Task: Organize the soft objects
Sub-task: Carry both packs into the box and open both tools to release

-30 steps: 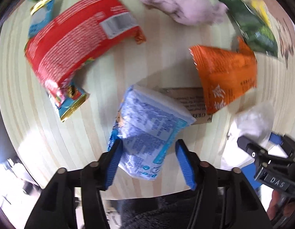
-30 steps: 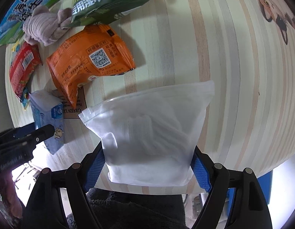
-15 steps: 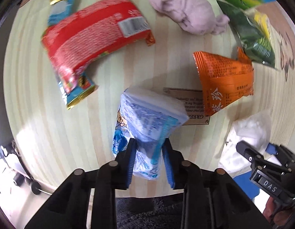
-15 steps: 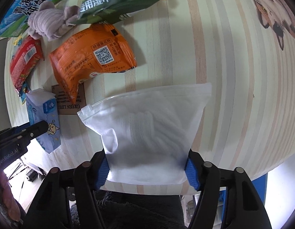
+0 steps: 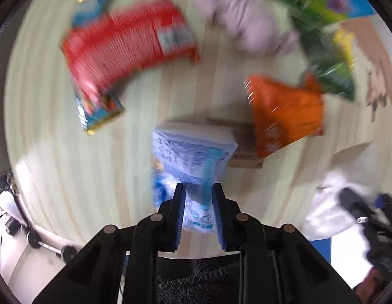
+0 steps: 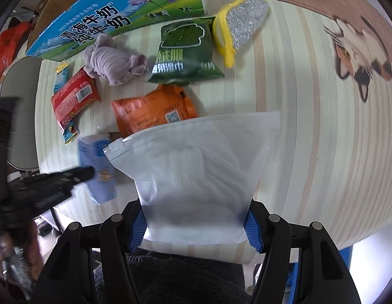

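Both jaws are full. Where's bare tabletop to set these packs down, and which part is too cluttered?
Best patch: the striped tabletop right of the zip bag, between sponge and cat picture. Smaller patch: left of the tissue pack, below the red packet. Crowded: the far left around plush, green pack and orange packet.

Pale striped surface (image 6: 310, 106) carrying a red packet (image 6: 74, 96), lilac plush toy (image 6: 112, 60), green wipes pack (image 6: 185, 53), orange pouch (image 6: 153, 109), yellow scouring sponge (image 6: 239, 22) and a brown card (image 5: 245, 149); a printed milk carton (image 6: 114, 17) lies along the far edge.
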Demonstrator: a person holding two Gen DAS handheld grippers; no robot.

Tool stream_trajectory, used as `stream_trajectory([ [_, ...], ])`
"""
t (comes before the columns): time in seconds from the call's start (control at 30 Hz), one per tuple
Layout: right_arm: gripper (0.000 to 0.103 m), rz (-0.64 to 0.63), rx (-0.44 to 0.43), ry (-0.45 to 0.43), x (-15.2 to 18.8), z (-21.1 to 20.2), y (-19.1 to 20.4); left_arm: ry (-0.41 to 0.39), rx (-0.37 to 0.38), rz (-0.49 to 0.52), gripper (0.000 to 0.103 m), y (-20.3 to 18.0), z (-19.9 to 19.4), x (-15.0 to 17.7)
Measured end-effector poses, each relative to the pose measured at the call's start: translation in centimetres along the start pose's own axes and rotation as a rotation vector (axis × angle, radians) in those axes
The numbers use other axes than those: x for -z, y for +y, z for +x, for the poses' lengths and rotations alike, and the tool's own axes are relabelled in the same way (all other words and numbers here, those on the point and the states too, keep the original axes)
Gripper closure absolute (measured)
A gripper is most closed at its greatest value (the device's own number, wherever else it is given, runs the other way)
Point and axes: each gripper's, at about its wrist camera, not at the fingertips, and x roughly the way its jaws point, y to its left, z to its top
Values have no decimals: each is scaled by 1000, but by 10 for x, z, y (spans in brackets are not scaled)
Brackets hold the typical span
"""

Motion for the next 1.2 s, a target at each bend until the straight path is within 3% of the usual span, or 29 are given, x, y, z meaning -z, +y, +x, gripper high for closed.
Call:
stream_trajectory([
  [0.07,37,-9,0,5,-6,2,0,34,-5,6,69,6,22,10],
  [0.2,37,-10,-8,13,-13,5,-4,24,-21,15,69,20,30,26],
  [0.27,37,-13,-14,19,-13,6,-5,9,-12,3,84,20,22,22],
  [0.37,37,-18,-18,11,-15,6,-6,-24,5,-21,97,24,13,31],
  [0.57,37,-30,-49,-33,-15,-16,-4,-136,47,-43,100,41,-24,74],
  [0.67,37,-44,-68,-64,-18,-34,0,-181,73,7,100,44,-44,92],
  [0.73,37,-54,-78,-85,-21,-46,1,-173,99,21,97,62,-48,86],
  [0.8,37,-60,-82,-96,-23,-53,4,-146,85,22,84,72,-35,88],
  [0.87,37,-64,-83,-104,-26,-58,5,-109,81,-3,55,87,-15,83],
  [0.9,37,-66,-82,-104,-27,-60,5,-79,89,-19,51,96,0,88],
  [1.0,37,-62,-79,-99,-29,-54,11,-11,108,-54,49,119,43,94],
  [1.1,37,-55,-69,-84,-28,-49,7,43,59,-62,49,135,93,115],
  [1.2,37,-48,-60,-62,-28,-40,4,29,9,-53,49,144,116,121],
])
